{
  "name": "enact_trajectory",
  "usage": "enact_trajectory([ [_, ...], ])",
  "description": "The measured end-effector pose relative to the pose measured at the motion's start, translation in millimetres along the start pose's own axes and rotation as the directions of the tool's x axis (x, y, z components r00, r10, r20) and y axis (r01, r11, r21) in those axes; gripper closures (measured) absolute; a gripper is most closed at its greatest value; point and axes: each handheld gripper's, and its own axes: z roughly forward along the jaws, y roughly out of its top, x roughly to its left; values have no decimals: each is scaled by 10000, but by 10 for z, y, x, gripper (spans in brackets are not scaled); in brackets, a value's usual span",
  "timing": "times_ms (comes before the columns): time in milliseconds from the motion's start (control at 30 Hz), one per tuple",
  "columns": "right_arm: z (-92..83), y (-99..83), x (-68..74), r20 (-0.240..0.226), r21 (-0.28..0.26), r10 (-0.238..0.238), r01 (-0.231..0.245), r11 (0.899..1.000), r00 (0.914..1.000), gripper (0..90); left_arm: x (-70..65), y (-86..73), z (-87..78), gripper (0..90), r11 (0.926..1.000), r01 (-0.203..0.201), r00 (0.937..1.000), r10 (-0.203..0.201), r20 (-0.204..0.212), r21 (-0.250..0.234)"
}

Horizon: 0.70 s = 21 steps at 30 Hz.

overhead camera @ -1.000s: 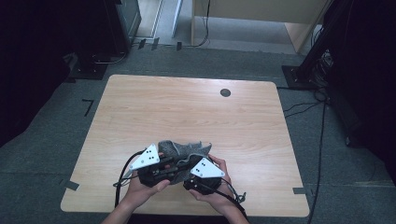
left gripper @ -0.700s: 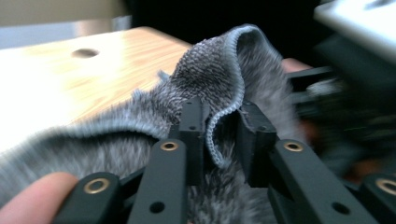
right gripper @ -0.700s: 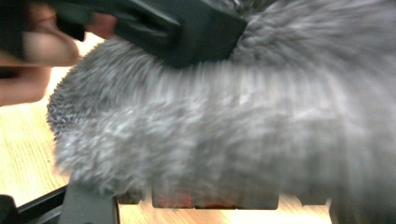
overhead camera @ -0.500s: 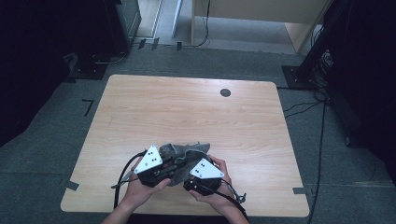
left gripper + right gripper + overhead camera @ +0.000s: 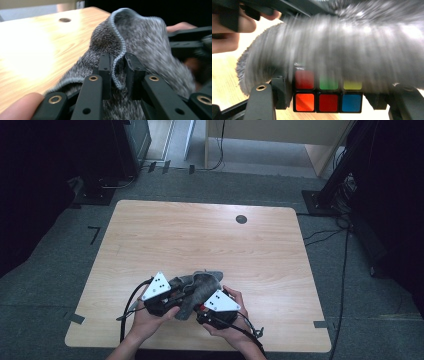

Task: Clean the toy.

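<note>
Count: 1 grey fuzzy cloth (image 5: 200, 285), 1 colour cube (image 5: 328, 96) with six stickers showing (3 red or orange-red, 1 green, 1 yellow, 1 blue), 2 grippers, left (image 5: 167, 301) and right (image 5: 210, 312), 2 hands, 1 table (image 5: 200, 240) with 1 dark round grommet (image 5: 241, 219).

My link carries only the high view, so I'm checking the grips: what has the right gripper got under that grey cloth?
Observer: A puzzle cube with coloured squares sits between the right gripper's jaws.
Operator: And the cloth?
Observer: The grey cloth drapes over the cube's top, blurred in the right gripper view.
Operator: Is the left gripper holding it?
Observer: The left gripper's jaws have just been closing; the cloth's stitched hem stands pinched between them.
</note>
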Motion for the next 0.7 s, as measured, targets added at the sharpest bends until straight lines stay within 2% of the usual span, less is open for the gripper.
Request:
enact_trajectory([
  [33, 2, 2, 1, -25, -37, -34, 34, 10000, 10000, 347, -16, 9, -14, 781, 9999, -3, 9998, 5, 176, -110],
  [67, -1, 3, -4, -67, -87, 16, -17, 10000, 10000, 347, -131, 49, -43, 765, 9977, -358, 9944, 413, 977, -571],
  [100, 2, 3, -8, -34, -76, 1, -2, 10000, 10000, 347, -131, 49, -43, 750, 9977, -358, 9944, 413, 977, -571],
  [133, 5, 0, -12, 26, -48, -13, 13, 10000, 10000, 348, -246, 72, -25, 739, 9935, -998, 9900, 1046, 950, -546],
  [167, 5, -4, -13, 64, 3, 15, -15, 10000, 10000, 347, -246, 72, -25, 734, 9935, -998, 9900, 1046, 950, -546],
  [200, 5, -4, -13, 64, 3, 15, -15, 10000, 10000, 347, -269, 67, -5, 734, 9920, -1184, 9904, 1212, 663, -442],
  [233, 4, -6, -13, 99, 21, 20, -20, 10000, 9999, 348, -253, 58, 8, 739, 9930, -1128, 9922, 1144, 490, -351],
  [267, 3, -8, -10, 132, 56, -10, 9, 10000, 9999, 347, -211, 48, 14, 749, 9959, -854, 9956, 864, 349, -294],
  [333, -7, -10, -1, 143, 43, 1, -1, 10000, 9999, 347, -107, 28, 12, 771, 9988, -490, 9986, 488, -220, -84],
  [367, -23, 2, -4, 66, -108, 2, -1, 9999, 10000, 347, -62, 25, 9, 791, 9996, -237, 9957, 248, -894, 136],
  [433, -29, 11, -6, 36, -173, 37, -36, 9998, 10000, 347, -68, 29, 1, 793, 9998, -178, 9965, 181, -815, 53],
  [467, -25, 18, -16, 38, -220, -11, 12, 9998, 10000, 347, -139, 47, -23, 793, 9991, -285, 9992, 276, -272, -327],
  [500, -22, 15, -24, 60, -195, 14, -12, 9998, 10000, 347, -185, 59, -37, 787, 9977, -383, 9989, 396, 232, -556],
  [533, -18, 10, -30, 109, -149, 86, -84, 9999, 9999, 347, -223, 68, -38, 776, 9966, -467, 9975, 501, 489, -673],
  [567, -14, 7, -38, 124, -118, 81, -79, 9999, 9999, 347, -275, 82, -26, 768, 9954, -720, 9959, 753, 503, -636],
  [600, -15, 3, -46, 171, -111, 155, -153, 9998, 9997, 347, -290, 84, -9, 760, 9948, -865, 9957, 881, 292, -530],
  [633, -18, 2, -48, 158, -112, 163, -161, 9998, 9997, 348, -290, 84, -9, 755, 9948, -865, 9957, 881, 292, -530],
  [667, -22, 2, -44, 168, -99, 132, -130, 9999, 9998, 348, -240, 68, 19, 746, 9980, -566, 9982, 561, -195, -279],
  [700, -22, 2, -44, 168, -99, 132, -130, 9999, 9998, 348, -240, 68, 19, 742, 9980, -566, 9982, 561, -195, -279],
])
